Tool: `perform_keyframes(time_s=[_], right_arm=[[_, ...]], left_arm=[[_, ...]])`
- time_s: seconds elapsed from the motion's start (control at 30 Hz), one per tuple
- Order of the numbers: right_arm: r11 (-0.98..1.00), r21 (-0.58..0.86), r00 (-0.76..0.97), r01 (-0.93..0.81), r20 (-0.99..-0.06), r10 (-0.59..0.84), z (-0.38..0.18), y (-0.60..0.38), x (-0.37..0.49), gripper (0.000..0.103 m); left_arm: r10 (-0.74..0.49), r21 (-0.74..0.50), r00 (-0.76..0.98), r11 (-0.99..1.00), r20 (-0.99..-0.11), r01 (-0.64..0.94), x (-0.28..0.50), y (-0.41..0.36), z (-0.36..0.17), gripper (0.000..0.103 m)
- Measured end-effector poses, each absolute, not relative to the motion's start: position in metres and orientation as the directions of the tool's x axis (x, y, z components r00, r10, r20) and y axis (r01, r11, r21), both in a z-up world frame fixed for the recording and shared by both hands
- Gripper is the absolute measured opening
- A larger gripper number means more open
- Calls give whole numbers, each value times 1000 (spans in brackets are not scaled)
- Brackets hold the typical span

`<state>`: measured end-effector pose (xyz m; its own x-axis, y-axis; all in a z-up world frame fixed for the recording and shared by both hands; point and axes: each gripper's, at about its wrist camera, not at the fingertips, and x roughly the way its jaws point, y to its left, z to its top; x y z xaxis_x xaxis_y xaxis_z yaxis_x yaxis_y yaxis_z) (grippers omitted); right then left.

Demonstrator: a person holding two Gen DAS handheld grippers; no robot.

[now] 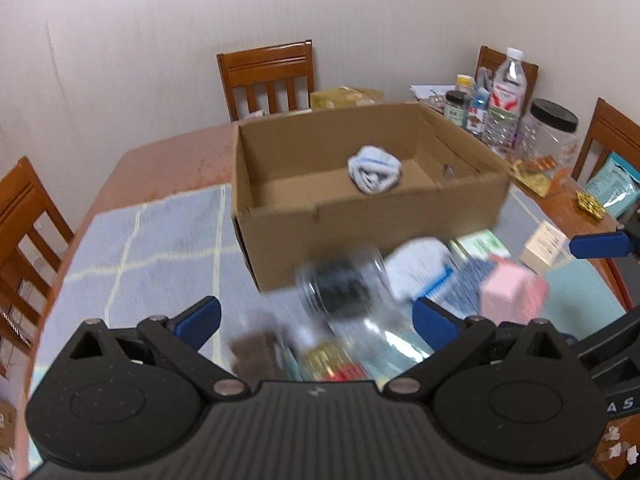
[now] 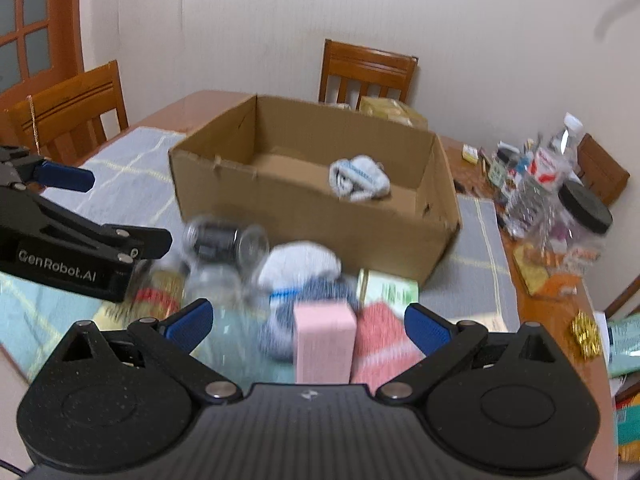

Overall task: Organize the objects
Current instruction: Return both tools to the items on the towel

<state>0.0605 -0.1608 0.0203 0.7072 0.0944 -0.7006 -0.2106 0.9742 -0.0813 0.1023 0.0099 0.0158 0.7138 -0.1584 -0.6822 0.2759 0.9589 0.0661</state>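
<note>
An open cardboard box (image 1: 360,220) (image 2: 320,224) stands on the table with one rolled white-and-blue sock (image 1: 374,174) (image 2: 359,178) inside. In front of it lies a blurred pile: a clear jar with a dark lid (image 1: 340,284) (image 2: 224,238), a white sock roll (image 1: 420,264) (image 2: 300,264), a pink block (image 1: 512,296) (image 2: 324,344), a green box (image 1: 480,242) (image 2: 390,290) and a red cloth (image 2: 384,344). My left gripper (image 1: 316,320) hangs open over the jar side of the pile. My right gripper (image 2: 308,320) is open just above the pink block.
A blue-grey checked cloth (image 1: 152,240) covers the table. Bottles and jars (image 1: 504,112) (image 2: 552,184) crowd the far right corner, with packets and a gold ornament (image 2: 584,334) nearby. Wooden chairs (image 1: 268,76) (image 2: 368,72) stand around the table. The left gripper's body (image 2: 72,240) shows at the right wrist view's left.
</note>
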Motion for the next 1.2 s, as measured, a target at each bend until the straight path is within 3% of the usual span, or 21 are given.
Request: perform_keyframes(time_s=[0.53,1.2], right_arm=[[981,-76,662,-181,-747,64,-8,-195,-21,103],[992,-60,565,-109,-825,12,-38,-220,10,103]], left_arm=[[-111,101,700,962,-705,254,12,-22,-13,102],[-111,253,686,878,-719,407,29,-42,-57,101]])
